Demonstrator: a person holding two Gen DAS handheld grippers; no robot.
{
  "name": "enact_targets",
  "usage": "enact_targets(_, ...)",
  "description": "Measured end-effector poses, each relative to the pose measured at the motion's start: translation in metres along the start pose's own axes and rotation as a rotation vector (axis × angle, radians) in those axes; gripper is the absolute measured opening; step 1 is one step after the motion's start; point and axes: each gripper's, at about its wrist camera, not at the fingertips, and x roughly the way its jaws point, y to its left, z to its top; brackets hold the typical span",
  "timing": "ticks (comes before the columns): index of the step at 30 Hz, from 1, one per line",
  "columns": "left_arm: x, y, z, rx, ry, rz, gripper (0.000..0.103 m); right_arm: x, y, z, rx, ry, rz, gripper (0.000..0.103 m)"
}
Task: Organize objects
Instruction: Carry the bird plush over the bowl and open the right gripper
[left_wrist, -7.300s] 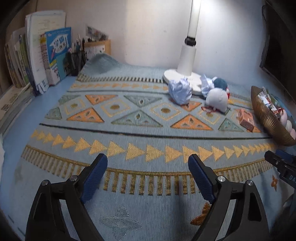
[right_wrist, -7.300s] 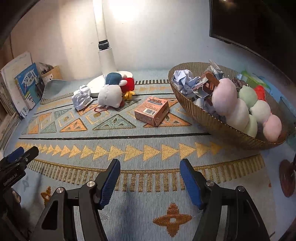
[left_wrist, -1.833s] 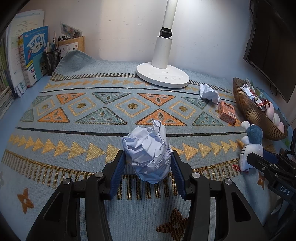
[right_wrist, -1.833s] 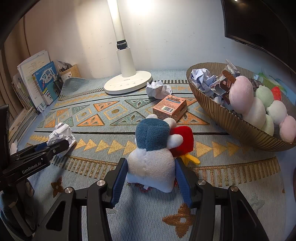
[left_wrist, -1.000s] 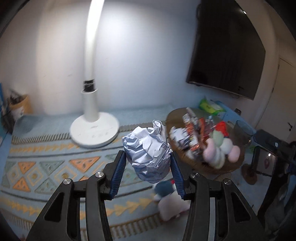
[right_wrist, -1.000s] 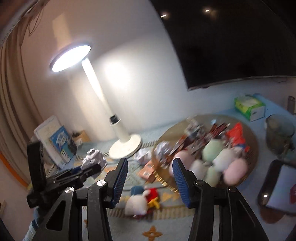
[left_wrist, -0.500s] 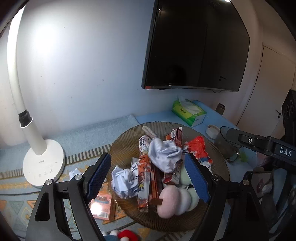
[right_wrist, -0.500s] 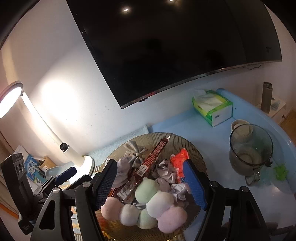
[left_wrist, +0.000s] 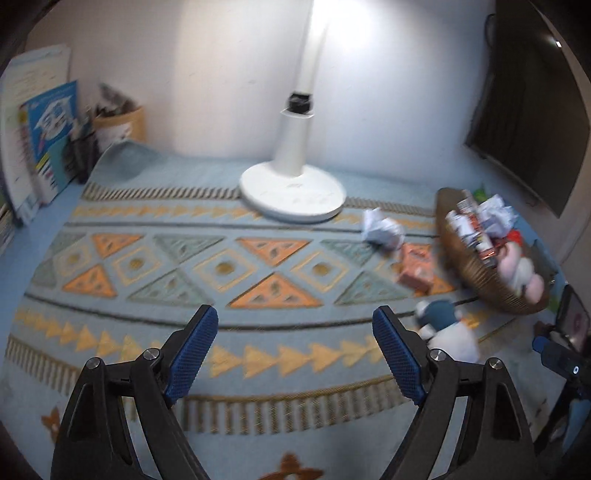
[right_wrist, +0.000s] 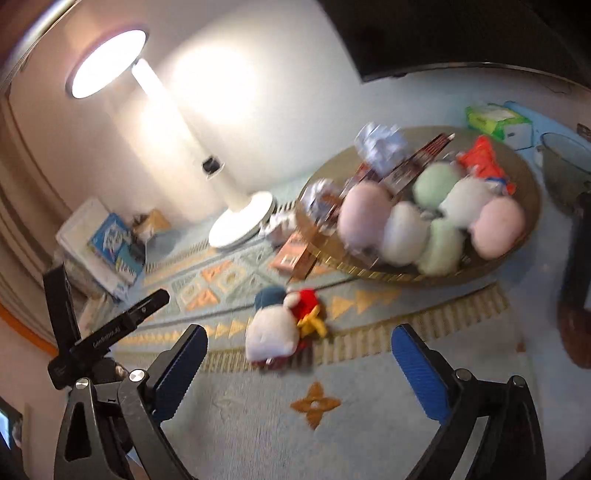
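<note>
The left gripper (left_wrist: 291, 354) is closest in its own view; its blue fingers are spread wide with nothing between them, and it hangs above the patterned rug (left_wrist: 221, 266); the right gripper (right_wrist: 295, 373) has its fingers spread wide too, and it holds nothing.

A little past the right gripper lies the stuffed toy (right_wrist: 280, 328), white and blue with a red bit; it rests on the rug, near the bowl but not in it; in the left view the same toy (left_wrist: 448, 330) sits just to the right of the left gripper's right finger.

Farther on there is a small orange box (left_wrist: 417, 267) on the rug, just beside the bowl, and a crumpled paper ball (left_wrist: 382, 230) a bit behind the box, near the round foot of the white lamp (left_wrist: 291, 192).

The gold bowl (right_wrist: 376, 271) is to the right; it is already piled with soft round balls, snack packs and scrunched paper.

So I think a good part of the tidying is done; what looks left is the toy, the box and the paper ball on the rug; the toy is nearest to both grippers, so it may be the easy one to grab next.

Far back on the left stand some books (left_wrist: 48, 144).
</note>
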Motion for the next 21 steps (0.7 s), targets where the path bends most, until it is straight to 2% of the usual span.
enact_targets(2,0.007,0.019,-0.013,-0.037,0.016,0.039,0.085,0.028,0.02,-0.009,-0.059,0.045,-0.051,0.1)
enact_targets(4,0.01,0.032,-0.023,-0.08,0.013,0.049,0.085,0.05,0.036,-0.012,-0.12,0.052,-0.122,0.1)
enact_targets(6,0.008,0.039,-0.022,-0.13,-0.001,0.017,0.085,0.069,0.048,-0.013,-0.178,0.056,-0.207,0.1)
enact_targets(8,0.005,0.038,-0.023,-0.132,-0.03,0.019,0.085,0.085,0.053,-0.013,-0.198,0.062,-0.258,0.1)
enact_targets(9,0.004,0.036,-0.024,-0.128,-0.032,0.02,0.085,0.091,0.053,-0.013,-0.187,0.065,-0.258,0.099)
enact_targets(10,0.004,0.034,-0.025,-0.116,-0.036,0.02,0.085,0.097,0.053,-0.012,-0.177,0.077,-0.26,0.091)
enact_targets(11,0.003,0.031,-0.024,-0.103,-0.044,0.025,0.085,0.1,0.052,-0.012,-0.177,0.088,-0.278,0.069)
enact_targets(14,0.002,0.025,-0.024,-0.075,-0.046,0.028,0.086,0.099,0.044,-0.01,-0.146,0.089,-0.245,0.055)
enact_targets(21,-0.006,0.036,-0.026,-0.135,-0.091,0.011,0.086,0.078,0.053,-0.016,-0.185,0.032,-0.167,0.055)
